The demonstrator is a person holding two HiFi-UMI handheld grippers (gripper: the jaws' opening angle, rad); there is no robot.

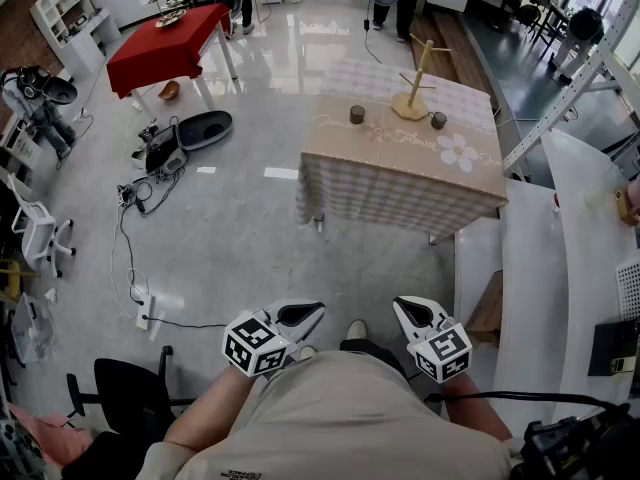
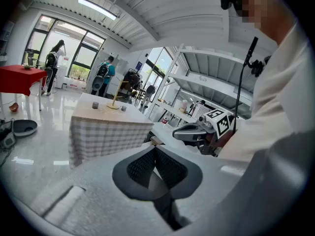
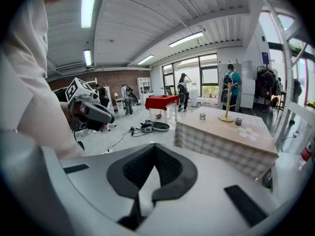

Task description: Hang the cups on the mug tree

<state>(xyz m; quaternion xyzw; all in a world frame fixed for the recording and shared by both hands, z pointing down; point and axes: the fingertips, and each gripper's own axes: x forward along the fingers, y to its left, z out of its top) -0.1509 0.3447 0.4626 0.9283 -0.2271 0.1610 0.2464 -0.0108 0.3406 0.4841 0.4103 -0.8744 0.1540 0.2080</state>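
Two cups (image 1: pixel 357 114) sit by the mug tree (image 1: pixel 417 73).
Left gripper (image 1: pixel 314 311), right gripper (image 1: pixel 402 306) clenched empty; cups seem rigid, breakable: pinch rims.

A mug tree (image 1: pixel 415 76) stands between two cups (image 1: pixel 357 114).

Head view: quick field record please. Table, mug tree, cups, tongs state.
table: checked cloth, across the floor from the person
mug tree: upright on table, no cup hung
cup A: on table, left of tree in the picture
cup B: on table, right of tree base
left tongs: shut, empty, near body
right tongs: shut, empty, near body
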